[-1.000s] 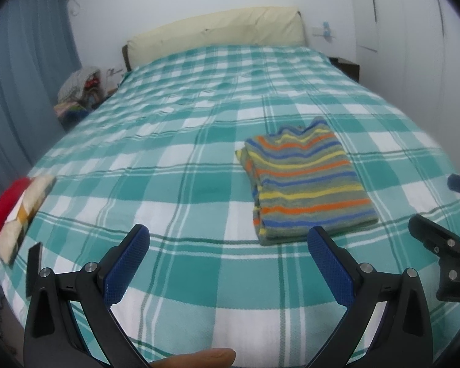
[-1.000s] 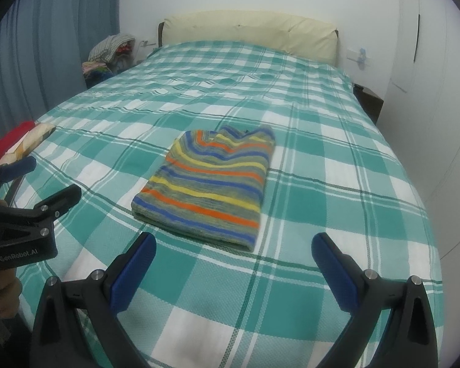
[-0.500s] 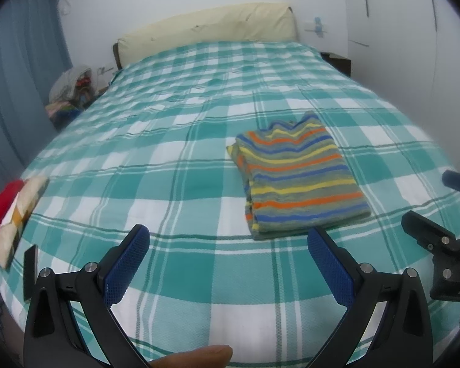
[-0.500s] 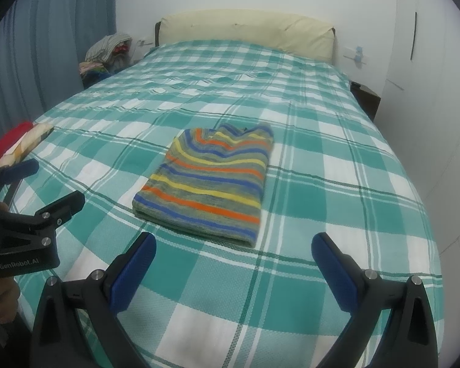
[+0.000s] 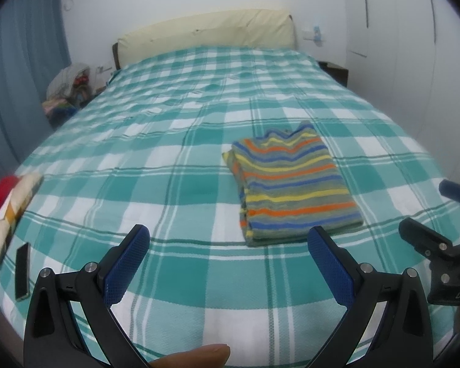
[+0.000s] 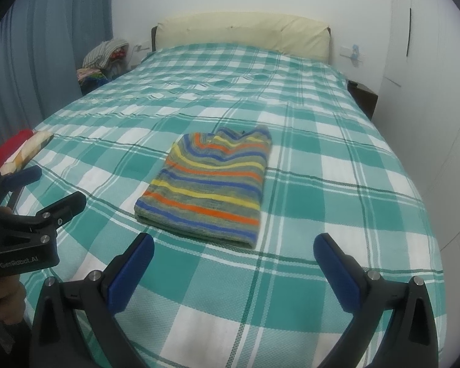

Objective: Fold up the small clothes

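From the left wrist camera, the striped sweater [image 5: 291, 188] lay folded into a neat rectangle on the bed [image 5: 184, 159], right of centre on the teal-and-white checked cover. Its grey-green knit carried orange, yellow and blue stripes, with the stacked fold edges showing along its left side and the neckline end pointing toward the cream headboard [image 5: 205, 35]. The left gripper [image 5: 228, 247] hovered above the near edge of the bed with its jaws spread wide, blue pads facing each other, holding nothing and touching nothing; the sweater sat just beyond the right pad. A fingertip [image 5: 196, 356] showed at the bottom edge. The right gripper [image 5: 438, 214] entered from the right edge, apart from the sweater. At the left edge of the bed lay a folded red and cream garment [image 5: 6, 205] and, nearer, a dark phone [image 5: 22, 271]. A pile of clothes [image 5: 69, 89] sat beside the bed near the blue curtain [image 5: 18, 76].

From the right wrist camera, the same sweater [image 6: 210, 185] lay flat near the middle of the bed [image 6: 337, 184], its folded edge toward the camera. The right gripper [image 6: 233, 266] had its jaws wide apart and empty, above the cover, short of the sweater. The left gripper [image 6: 46, 187] showed at the left, jaws parted, gripping nothing, with the red and cream garment [image 6: 18, 151] behind it.
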### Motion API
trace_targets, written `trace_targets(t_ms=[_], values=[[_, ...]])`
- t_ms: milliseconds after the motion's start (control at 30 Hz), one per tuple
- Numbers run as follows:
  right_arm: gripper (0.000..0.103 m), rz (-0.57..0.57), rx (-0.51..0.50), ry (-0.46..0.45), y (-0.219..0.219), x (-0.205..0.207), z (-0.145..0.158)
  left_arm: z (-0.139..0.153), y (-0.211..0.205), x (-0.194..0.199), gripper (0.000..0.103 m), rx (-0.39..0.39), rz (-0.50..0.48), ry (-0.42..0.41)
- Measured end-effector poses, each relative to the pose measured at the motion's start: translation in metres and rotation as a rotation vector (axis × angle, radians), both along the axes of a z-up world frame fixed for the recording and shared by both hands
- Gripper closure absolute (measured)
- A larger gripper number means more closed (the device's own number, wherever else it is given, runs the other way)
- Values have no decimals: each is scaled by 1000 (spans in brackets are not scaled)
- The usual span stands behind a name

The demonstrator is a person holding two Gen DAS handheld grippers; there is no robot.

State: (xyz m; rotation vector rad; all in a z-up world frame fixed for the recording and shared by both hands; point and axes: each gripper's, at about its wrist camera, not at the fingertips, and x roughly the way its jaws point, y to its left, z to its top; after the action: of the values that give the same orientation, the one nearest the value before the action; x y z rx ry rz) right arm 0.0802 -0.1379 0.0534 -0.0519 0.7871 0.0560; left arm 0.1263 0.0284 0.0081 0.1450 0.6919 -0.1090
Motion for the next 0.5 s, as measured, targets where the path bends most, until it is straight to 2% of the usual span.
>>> trace_targets(t_ms=[167, 500], values=[[1, -4, -19, -27, 3, -3, 3, 2, 4, 0, 0, -47, 3, 9], [1, 9, -23, -60, 9, -10, 11, -1, 2, 1, 0, -15, -4, 36]])
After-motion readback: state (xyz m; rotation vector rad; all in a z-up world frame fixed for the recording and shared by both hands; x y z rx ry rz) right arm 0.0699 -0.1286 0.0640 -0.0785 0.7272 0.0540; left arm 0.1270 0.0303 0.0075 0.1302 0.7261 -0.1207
